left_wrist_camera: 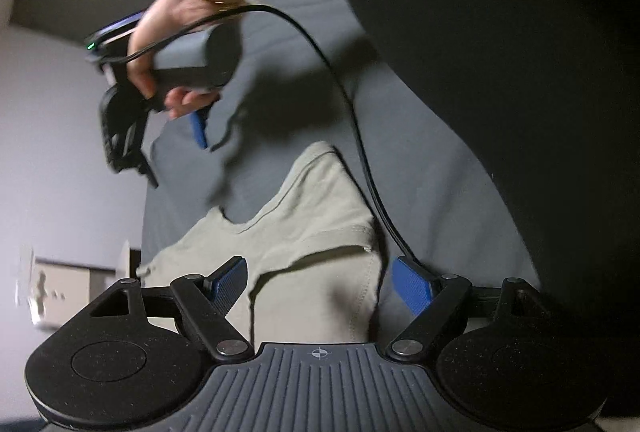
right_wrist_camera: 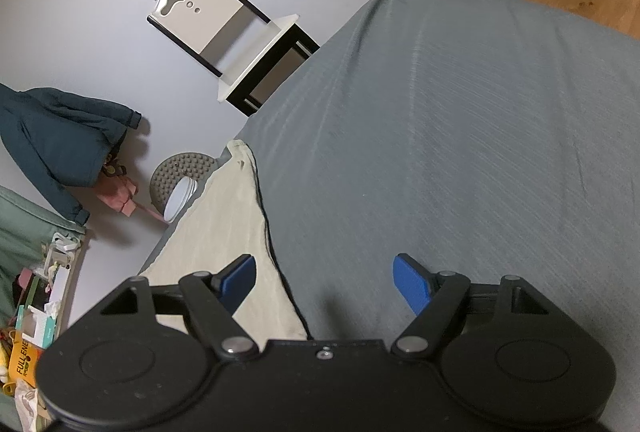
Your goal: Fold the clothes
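Note:
A beige garment (left_wrist_camera: 304, 232) lies on the grey bed sheet (left_wrist_camera: 432, 168), its neckline facing away from me. My left gripper (left_wrist_camera: 320, 286) hangs open just above the garment's near part, blue pads spread wide with cloth below the gap. In the left wrist view a hand holds the right gripper (left_wrist_camera: 176, 144) above the sheet beyond the garment. In the right wrist view my right gripper (right_wrist_camera: 324, 284) is open and empty; the beige garment (right_wrist_camera: 236, 232) lies under its left finger (right_wrist_camera: 240, 282), and bare sheet (right_wrist_camera: 460, 136) lies ahead.
A black cable (left_wrist_camera: 360, 136) runs from the right gripper across the garment's edge. The person's dark clothing (left_wrist_camera: 520, 72) fills the right. Beside the bed stand a white and black chair (right_wrist_camera: 240, 44), a hanging dark jacket (right_wrist_camera: 60, 144), a round cushion (right_wrist_camera: 180, 176) and a cluttered shelf (right_wrist_camera: 36, 312).

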`<state>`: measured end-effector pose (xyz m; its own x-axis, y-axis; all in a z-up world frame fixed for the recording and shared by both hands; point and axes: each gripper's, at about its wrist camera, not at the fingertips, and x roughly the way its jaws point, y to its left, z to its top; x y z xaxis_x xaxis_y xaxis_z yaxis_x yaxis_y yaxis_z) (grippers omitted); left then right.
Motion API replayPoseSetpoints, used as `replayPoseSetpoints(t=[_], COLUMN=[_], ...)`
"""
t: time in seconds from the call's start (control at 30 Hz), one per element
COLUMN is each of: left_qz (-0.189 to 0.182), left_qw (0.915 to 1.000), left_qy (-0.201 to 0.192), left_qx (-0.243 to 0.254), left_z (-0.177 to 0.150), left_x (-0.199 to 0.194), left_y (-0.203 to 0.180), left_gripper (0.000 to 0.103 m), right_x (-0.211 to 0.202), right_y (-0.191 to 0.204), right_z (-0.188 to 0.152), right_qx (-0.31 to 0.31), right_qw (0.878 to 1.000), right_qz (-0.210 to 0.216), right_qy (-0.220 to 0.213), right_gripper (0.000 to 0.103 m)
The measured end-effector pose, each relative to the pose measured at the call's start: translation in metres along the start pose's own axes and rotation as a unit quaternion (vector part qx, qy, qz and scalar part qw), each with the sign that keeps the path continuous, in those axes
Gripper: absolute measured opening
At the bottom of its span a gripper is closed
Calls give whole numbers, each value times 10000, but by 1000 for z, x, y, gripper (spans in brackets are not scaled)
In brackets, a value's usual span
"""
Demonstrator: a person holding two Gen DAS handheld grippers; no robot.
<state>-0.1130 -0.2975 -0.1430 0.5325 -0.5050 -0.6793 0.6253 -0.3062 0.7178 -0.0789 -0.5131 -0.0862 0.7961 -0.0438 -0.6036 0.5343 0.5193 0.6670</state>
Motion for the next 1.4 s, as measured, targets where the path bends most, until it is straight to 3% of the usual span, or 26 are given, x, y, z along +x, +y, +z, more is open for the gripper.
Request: replayPoseSetpoints(t=[0.17, 0.53, 0.6, 0.7, 0.8, 0.83, 0.9, 1.0, 1.1, 1.17, 1.27, 1.3, 1.37, 1.4], left_qz=[51, 13, -104, -425, -683, -817, -1033, -1120, -893, -798, -710, -692, -653, -654], left_qw=[9972, 9919, 9929, 9975, 9970, 9937, 9774, 9331, 8900, 8639, 8289, 8235, 8134, 8125], left_qy=[-225, -390, -364, -269, -268, -276, -327, -452, -487, -492, -509, -509, -508, -528], left_qx=[706, 1210, 1124, 499, -255, -717, -1815, -3386, -4444, -4948, -5525, -5607, -5758, -5769], left_z=[9, 9, 11, 15, 12, 11, 3, -19, -48, -70, -98, -104, -116, -118], left_x=[9, 16, 17, 21, 24, 25, 27, 28, 28, 31, 35, 36, 39, 40], left_y=[-14, -33, -33, -20, -5, 4, 28, 67, 99, 114, 131, 133, 137, 138], left_gripper=[81, 39, 27, 14, 9, 9, 9, 9, 9, 9, 9, 9, 9, 9], right_x=[0, 1, 0, 0, -1, -2, -4, -10, -25, -38, -60, -64, -61, -59], right_y=[-1, 1, 2, 3, 5, 7, 14, 29, 55, 74, 96, 101, 106, 108], right_z=[0, 0, 0, 0, -1, -1, -3, -5, -15, -27, -59, -71, -86, -94], right_qx=[52, 35, 23, -1, -89, -161, -386, -953, -2083, -3059, -4595, -5000, -5447, -5642], right_qw=[10000, 10000, 10000, 10000, 10000, 9999, 9991, 9927, 9673, 9348, 8591, 8330, 8039, 7900], right_qz=[9, 33, 35, 34, 25, 35, 194, 735, 1449, 1803, 2244, 2366, 2376, 2364], right_qy=[4, 14, 24, 24, 12, 10, 1, 14, -12, -113, -212, -125, 229, 414], right_gripper=[75, 76, 76, 76, 76, 76, 76, 75, 73, 68, 68, 66, 61, 54])
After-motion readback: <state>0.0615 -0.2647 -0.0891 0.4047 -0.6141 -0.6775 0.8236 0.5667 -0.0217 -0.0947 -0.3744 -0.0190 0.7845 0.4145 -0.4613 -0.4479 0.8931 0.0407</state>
